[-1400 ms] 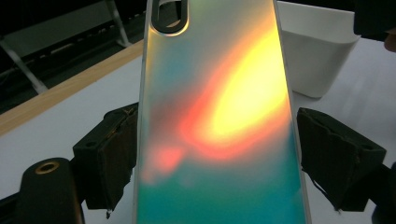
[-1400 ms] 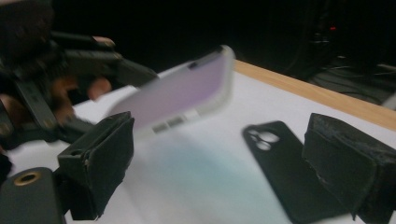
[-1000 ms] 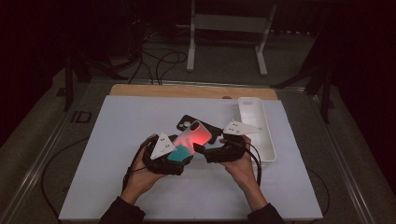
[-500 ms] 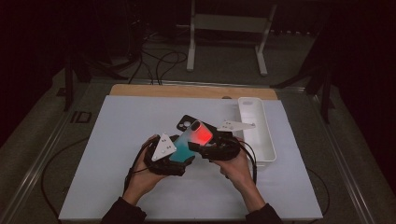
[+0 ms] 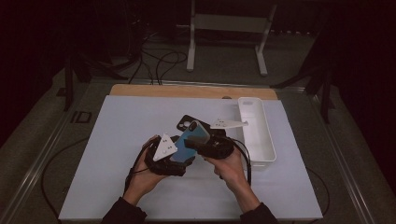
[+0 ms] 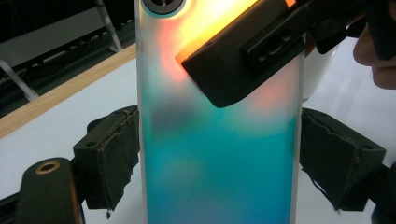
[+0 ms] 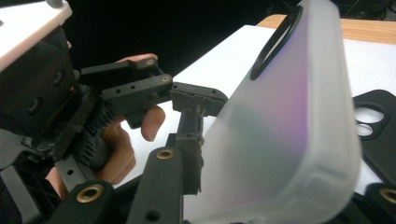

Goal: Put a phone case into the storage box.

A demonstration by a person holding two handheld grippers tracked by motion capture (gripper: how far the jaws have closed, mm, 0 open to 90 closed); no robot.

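A frosted translucent phone case [image 5: 191,139] is held up over the middle of the white table [image 5: 116,140]. My left gripper [image 6: 224,158] is shut on it, its pads [image 6: 109,156] pressing on the two long sides. In the high view the left gripper [image 5: 170,156] sits below the case and my right gripper [image 5: 205,145] meets it from the right. The right gripper [image 7: 289,177] has just been closing and now pinches the case [image 7: 285,126], one pad [image 7: 191,149] against its edge and one jaw lying across its back. I cannot tell whether a phone is inside.
A black phone case [image 5: 186,123] with camera cutouts lies flat just behind the hands. A long white tray [image 5: 243,116] stands at the right of the table. A wooden strip [image 5: 187,91] runs along the far edge. Cables trail from both grippers.
The right gripper has come in closer to the case from the right. The red glow on the case has gone and it now looks blue. The left hand has stayed put.
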